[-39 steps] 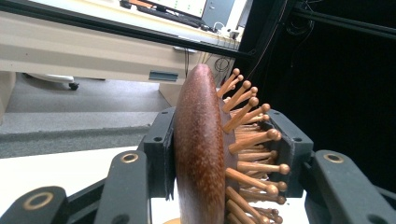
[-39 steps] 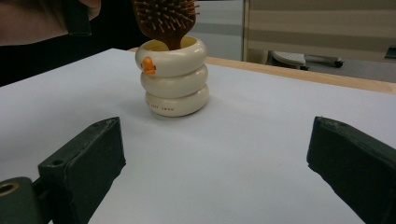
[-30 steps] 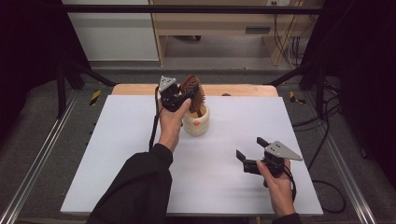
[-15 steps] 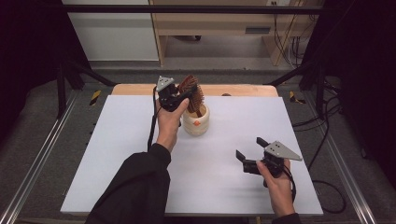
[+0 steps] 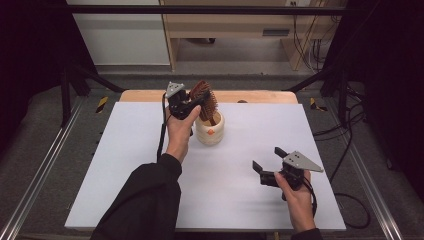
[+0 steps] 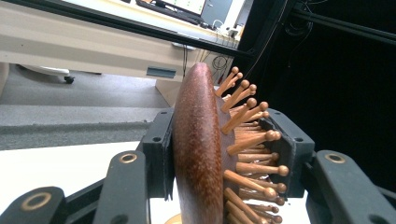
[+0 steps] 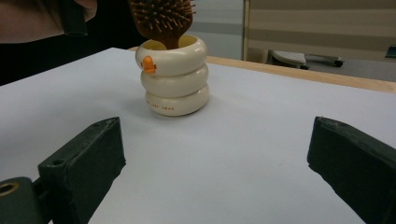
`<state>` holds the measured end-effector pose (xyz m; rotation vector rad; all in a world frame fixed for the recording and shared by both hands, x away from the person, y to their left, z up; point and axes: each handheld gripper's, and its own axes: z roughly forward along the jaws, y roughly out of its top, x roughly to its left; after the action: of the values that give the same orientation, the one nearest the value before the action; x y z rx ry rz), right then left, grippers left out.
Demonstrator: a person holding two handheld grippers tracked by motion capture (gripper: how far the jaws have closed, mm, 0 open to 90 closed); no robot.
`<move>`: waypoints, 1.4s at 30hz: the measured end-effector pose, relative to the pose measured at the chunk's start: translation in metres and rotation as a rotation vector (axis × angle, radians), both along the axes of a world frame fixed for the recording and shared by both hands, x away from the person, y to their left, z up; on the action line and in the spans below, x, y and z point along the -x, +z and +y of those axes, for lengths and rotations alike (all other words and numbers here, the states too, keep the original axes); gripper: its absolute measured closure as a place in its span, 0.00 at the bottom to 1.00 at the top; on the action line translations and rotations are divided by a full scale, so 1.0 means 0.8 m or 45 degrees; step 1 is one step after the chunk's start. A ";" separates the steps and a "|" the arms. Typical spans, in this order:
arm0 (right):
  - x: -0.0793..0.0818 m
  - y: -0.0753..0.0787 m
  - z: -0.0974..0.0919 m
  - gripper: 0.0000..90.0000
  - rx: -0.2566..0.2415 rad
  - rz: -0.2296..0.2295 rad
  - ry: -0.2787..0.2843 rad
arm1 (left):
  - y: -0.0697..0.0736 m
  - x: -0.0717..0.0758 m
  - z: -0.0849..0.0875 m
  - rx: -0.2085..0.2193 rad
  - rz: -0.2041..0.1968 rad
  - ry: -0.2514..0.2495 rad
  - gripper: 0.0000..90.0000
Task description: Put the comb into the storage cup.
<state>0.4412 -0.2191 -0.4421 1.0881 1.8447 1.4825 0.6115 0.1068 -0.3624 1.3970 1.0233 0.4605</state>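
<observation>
A brown wooden hairbrush [image 5: 204, 99] stands handle-down in a cream ringed cup [image 5: 209, 131] near the table's back middle. My left gripper [image 5: 192, 102] is shut on the brush's head. In the left gripper view the brush head [image 6: 201, 149] sits clamped between both pads, bristles pointing right. My right gripper [image 5: 267, 162] rests low at the front right, open with nothing between its jaws. From the right gripper view, the cup [image 7: 173, 77] with an orange mark stands ahead, and the brush [image 7: 162, 21] rises out of it.
The white tabletop [image 5: 125, 165] has a wooden strip [image 5: 250, 96] along its far edge. Black frame bars and cables stand around the table, with a desk and floor beyond. A cable hangs from the left gripper down the forearm.
The left gripper with the brush has shifted very slightly; the right gripper has stayed in place.
</observation>
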 end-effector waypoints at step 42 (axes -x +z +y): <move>-0.001 -0.001 0.002 0.05 0.008 0.000 0.004 | -0.007 -0.003 0.018 0.029 0.036 0.021 0.53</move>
<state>0.4418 -0.2178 -0.4429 1.0827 1.8501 1.4775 0.6143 0.1216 -0.3680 1.3788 1.0604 0.4408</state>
